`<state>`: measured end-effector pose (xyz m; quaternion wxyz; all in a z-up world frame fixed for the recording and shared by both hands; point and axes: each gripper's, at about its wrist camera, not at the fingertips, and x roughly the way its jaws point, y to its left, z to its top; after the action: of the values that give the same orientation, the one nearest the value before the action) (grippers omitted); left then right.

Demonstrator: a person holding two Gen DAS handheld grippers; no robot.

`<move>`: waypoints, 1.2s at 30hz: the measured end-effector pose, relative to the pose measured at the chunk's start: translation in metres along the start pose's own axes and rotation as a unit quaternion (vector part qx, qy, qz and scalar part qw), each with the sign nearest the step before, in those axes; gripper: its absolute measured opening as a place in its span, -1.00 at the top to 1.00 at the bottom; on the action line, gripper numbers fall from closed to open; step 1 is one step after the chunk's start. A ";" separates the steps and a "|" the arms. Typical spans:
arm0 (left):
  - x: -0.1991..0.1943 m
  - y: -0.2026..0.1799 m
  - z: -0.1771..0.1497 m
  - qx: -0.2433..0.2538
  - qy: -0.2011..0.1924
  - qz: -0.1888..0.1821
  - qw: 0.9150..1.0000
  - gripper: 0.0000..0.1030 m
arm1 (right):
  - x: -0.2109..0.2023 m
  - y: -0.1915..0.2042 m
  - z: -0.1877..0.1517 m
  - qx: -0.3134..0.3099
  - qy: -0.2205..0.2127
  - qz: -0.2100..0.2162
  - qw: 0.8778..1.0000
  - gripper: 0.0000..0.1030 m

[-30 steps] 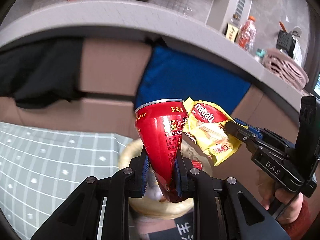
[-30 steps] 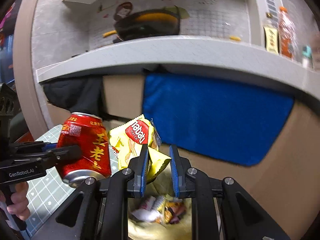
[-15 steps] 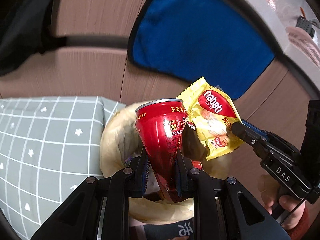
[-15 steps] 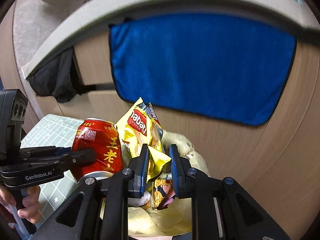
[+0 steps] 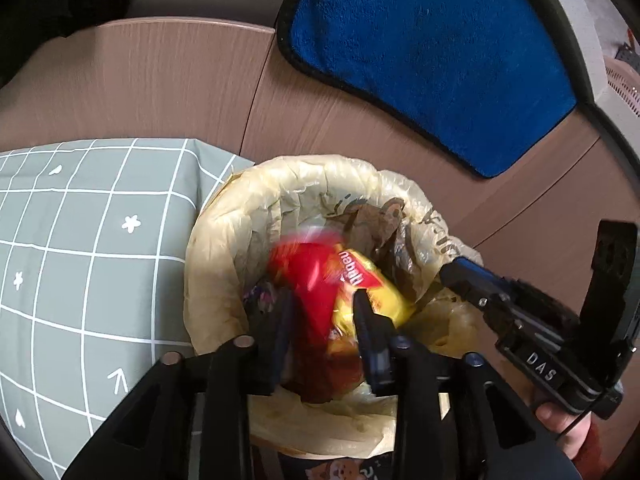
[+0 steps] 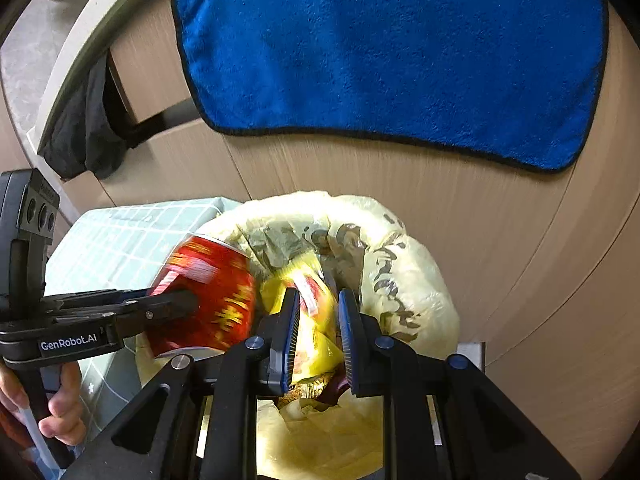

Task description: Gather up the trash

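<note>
A: Start at the left gripper [image 5: 320,320]. What are its fingers [image 5: 370,332] doing?

B: They are opening. The red can [image 5: 308,280] sits blurred between them, and the pads look clear of its sides. In the right wrist view the can [image 6: 208,300] is tilted over the near rim of the bin, with one left finger across its front.

A: And the right gripper [image 6: 318,332]?

B: Its fingers [image 6: 289,332] are nearly closed and pinch the yellow wafer wrapper [image 6: 316,320]. The wrapper hangs between them, over the mouth of the bin, with other wrappers lying below it inside.

A: In the left wrist view, where does the wrapper sit?

B: The wrapper [image 5: 368,288] lies right against the can, on its right side, both over the bin opening. The right gripper [image 5: 460,276] reaches in from the right edge, with a hand [image 5: 568,428] on its grip.

A: The bin itself?

B: A round bin with a pale yellow bag liner [image 5: 208,264] folded over its rim. It stands just beside the bench with the grey checked cloth [image 5: 80,240], and in front of wooden cabinet doors [image 6: 480,240]. A blue towel [image 6: 392,48] hangs on the doors above it.
</note>
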<state>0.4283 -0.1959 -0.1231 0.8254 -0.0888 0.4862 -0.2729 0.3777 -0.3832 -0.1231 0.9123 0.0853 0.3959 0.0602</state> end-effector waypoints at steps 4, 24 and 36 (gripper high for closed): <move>-0.015 0.001 0.002 -0.002 -0.021 0.002 1.000 0.25 | -0.004 0.002 -0.002 0.007 0.000 -0.003 1.000 0.54; -0.276 -0.044 -0.165 0.053 -0.216 0.165 0.961 0.14 | -0.212 0.133 -0.088 -0.052 -0.126 0.011 0.991 -0.27; -0.345 -0.042 -0.268 0.037 -0.241 0.241 0.939 0.13 | -0.272 0.202 -0.164 -0.053 -0.140 0.025 0.988 -0.41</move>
<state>0.0539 -0.0138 0.0175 0.9617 -0.0011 0.2688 -0.0542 0.0638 -0.2164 0.0013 0.9602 0.0547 0.2584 0.0912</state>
